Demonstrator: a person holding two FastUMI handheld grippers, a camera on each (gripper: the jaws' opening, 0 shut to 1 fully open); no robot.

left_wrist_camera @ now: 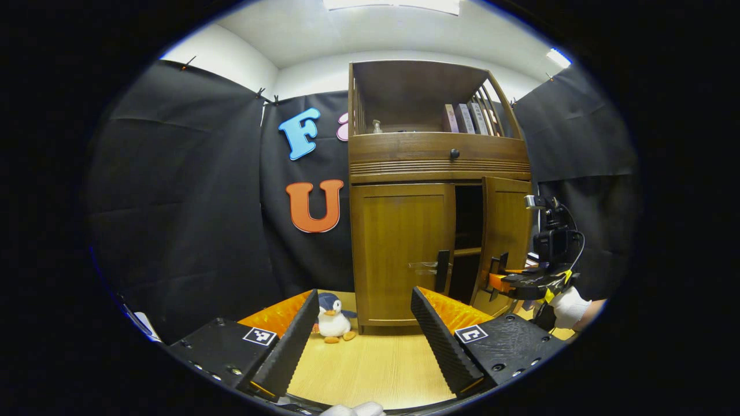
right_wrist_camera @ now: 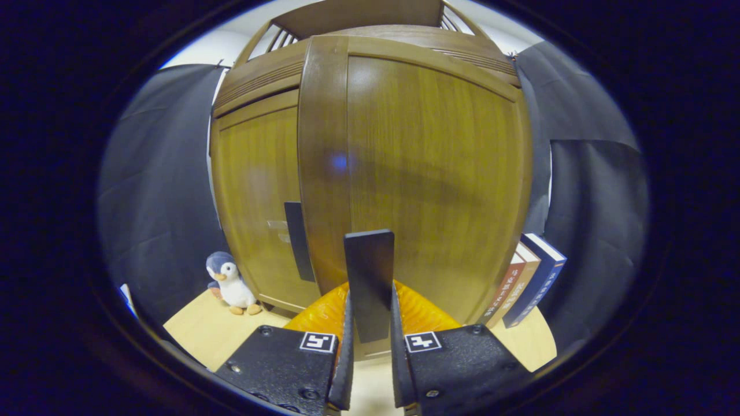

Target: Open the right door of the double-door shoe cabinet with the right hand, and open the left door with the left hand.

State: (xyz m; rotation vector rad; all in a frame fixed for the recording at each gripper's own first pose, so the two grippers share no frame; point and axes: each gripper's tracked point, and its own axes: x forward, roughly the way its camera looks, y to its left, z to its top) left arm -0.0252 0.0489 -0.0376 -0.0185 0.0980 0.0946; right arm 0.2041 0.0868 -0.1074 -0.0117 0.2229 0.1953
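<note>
The wooden shoe cabinet (left_wrist_camera: pixel 433 164) stands on a light table. Its left door (left_wrist_camera: pixel 402 248) is closed, with a dark upright handle (left_wrist_camera: pixel 443 269) at its inner edge. The right door (left_wrist_camera: pixel 506 231) is swung partly outward, leaving a dark gap into the cabinet. My right gripper (left_wrist_camera: pixel 498 278), held by a gloved hand (left_wrist_camera: pixel 569 306), is shut on the right door's handle (right_wrist_camera: pixel 369 277). In the right gripper view that door (right_wrist_camera: pixel 428 173) looms close, and the gripper (right_wrist_camera: pixel 370 300) clamps the dark handle between both fingers. My left gripper (left_wrist_camera: pixel 364 323) is open, short of the left door.
A plush penguin (left_wrist_camera: pixel 333 318) sits on the table (left_wrist_camera: pixel 370 364) at the cabinet's left foot. Several books (right_wrist_camera: pixel 526 277) lean beside the cabinet's right side. Above the doors is a drawer with a knob (left_wrist_camera: pixel 454 153). Black cloth walls close in on both sides.
</note>
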